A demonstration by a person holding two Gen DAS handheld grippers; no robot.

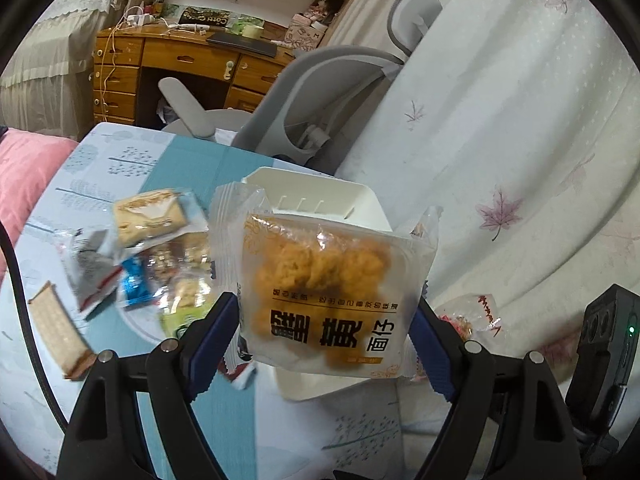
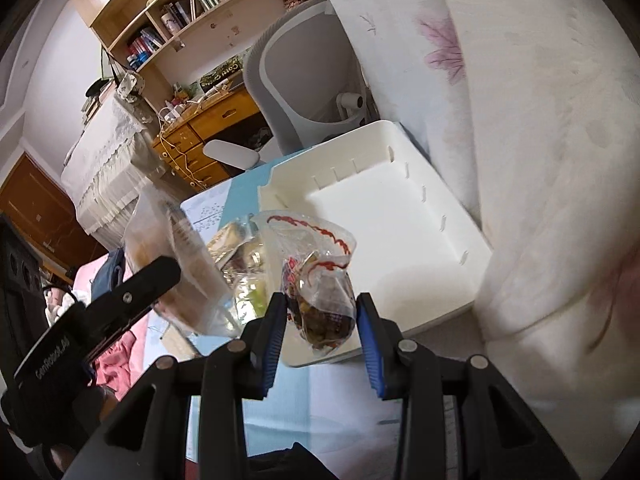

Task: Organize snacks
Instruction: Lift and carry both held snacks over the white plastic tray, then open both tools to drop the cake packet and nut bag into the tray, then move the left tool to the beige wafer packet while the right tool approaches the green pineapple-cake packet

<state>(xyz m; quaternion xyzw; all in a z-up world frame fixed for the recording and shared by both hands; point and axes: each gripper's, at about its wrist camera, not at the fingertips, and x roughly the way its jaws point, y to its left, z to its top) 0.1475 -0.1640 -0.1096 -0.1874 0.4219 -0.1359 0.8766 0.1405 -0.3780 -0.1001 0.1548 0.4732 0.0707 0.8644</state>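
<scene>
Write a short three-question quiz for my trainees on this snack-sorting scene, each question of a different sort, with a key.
1. True or false: the white tray already has snacks lying inside it.
2. Multiple choice: what does the left tool hold? A) a blue wrapper B) a packet of orange-yellow noodle snack C) nothing
3. Fill in: the right tool grips a clear bag of dark ______ over the tray's near edge.

Key:
1. False; in the right wrist view its floor is bare.
2. B; the packet sits between both fingers, above the tray.
3. Snacks; the exact kind cannot be told. The loose snack pile lies on the tablecloth.
</scene>
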